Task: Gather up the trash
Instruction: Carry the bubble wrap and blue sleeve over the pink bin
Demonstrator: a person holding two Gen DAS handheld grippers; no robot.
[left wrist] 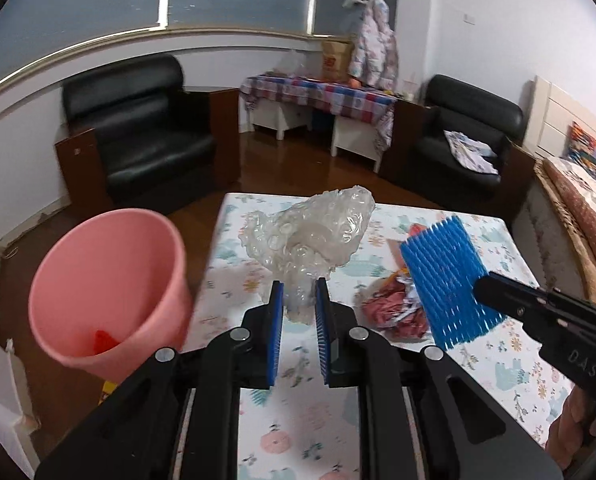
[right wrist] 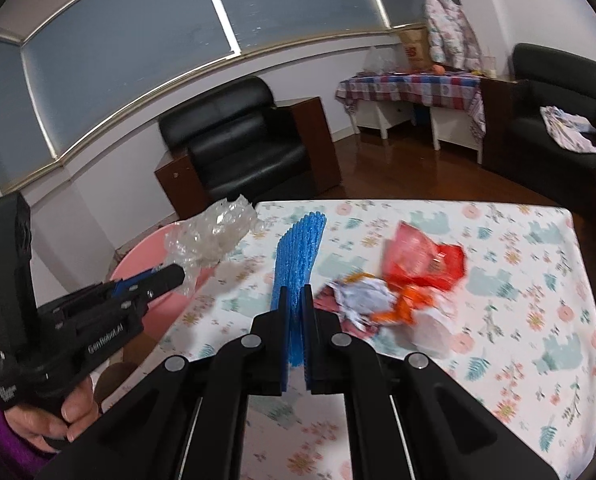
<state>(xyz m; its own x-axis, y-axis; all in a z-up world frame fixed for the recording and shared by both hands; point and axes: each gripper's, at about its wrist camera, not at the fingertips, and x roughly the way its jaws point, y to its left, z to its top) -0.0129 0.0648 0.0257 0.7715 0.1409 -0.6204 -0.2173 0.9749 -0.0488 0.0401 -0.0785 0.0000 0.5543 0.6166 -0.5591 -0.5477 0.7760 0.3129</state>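
Note:
A crumpled wad of clear bubble wrap (left wrist: 310, 240) is pinched at its lower neck between the blue pads of my left gripper (left wrist: 299, 292), which is shut on it above the table's left edge. Just left of it stands a pink bin (left wrist: 109, 288) with a red scrap (left wrist: 105, 342) at its bottom. My right gripper (right wrist: 295, 292) is shut on a blue foam net sleeve (right wrist: 298, 256), held edge-on and lifted over the floral table (right wrist: 518, 280). From the right wrist view, the left gripper (right wrist: 177, 274) and its bubble wrap (right wrist: 213, 232) hang over the bin (right wrist: 153, 248).
A red wrapper (right wrist: 422, 256), crumpled white paper (right wrist: 362, 300) and an orange wrapper (right wrist: 402, 308) lie on the cloth right of the sleeve. Two black armchairs (left wrist: 145, 132) (left wrist: 466, 140) and a checked-cloth side table (left wrist: 322, 96) stand behind; a bed (left wrist: 578, 208) runs along the right.

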